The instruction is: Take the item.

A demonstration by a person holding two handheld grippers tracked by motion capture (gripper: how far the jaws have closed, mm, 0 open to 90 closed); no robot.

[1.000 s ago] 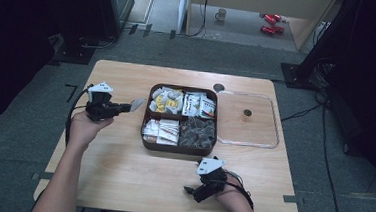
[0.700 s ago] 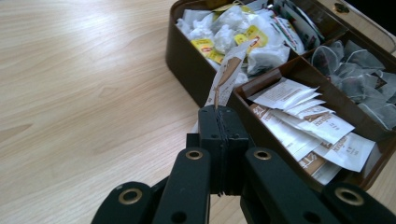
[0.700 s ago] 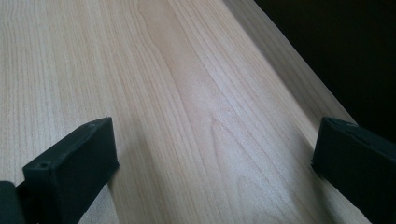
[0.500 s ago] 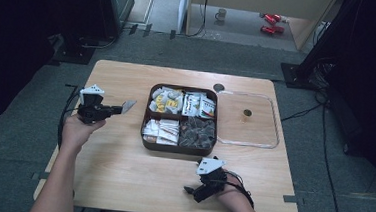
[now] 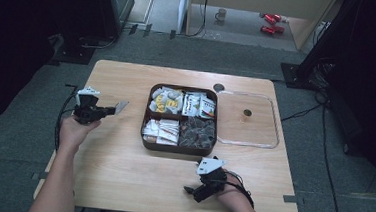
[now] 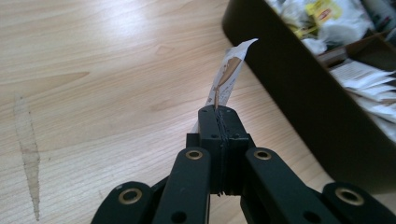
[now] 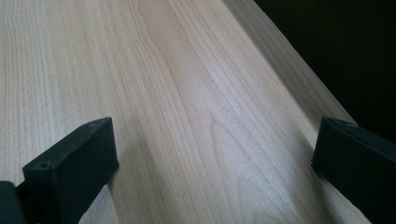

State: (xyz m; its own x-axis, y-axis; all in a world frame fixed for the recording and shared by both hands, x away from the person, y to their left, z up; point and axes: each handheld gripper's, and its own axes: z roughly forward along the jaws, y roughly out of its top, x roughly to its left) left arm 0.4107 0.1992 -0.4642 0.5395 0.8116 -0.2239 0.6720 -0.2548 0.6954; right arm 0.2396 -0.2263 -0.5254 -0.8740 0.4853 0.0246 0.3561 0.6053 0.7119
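A thin white and tan sachet (image 6: 228,74) sticks out from the tips of my left gripper (image 6: 219,119), which is shut on it. In the high view that left gripper (image 5: 106,110) hovers over the table's left side with the sachet (image 5: 121,106) pointing toward the brown box (image 5: 147,115). The box has four compartments with packets and dark pieces. My right gripper (image 5: 192,191) rests low near the front edge, right of centre. Seen along its own jaws, the right gripper (image 7: 215,154) is open with bare wood between the jaws.
A clear shallow tray (image 5: 275,123) with one small dark piece lies right of the box. A small dark disc (image 5: 219,87) sits behind the box. The wooden table (image 5: 116,166) ends close beside the right gripper, where the table edge (image 7: 299,88) drops to dark floor.
My left gripper has drawn back to the left, away from the box, with the sachet held in it. The right gripper has stayed put.
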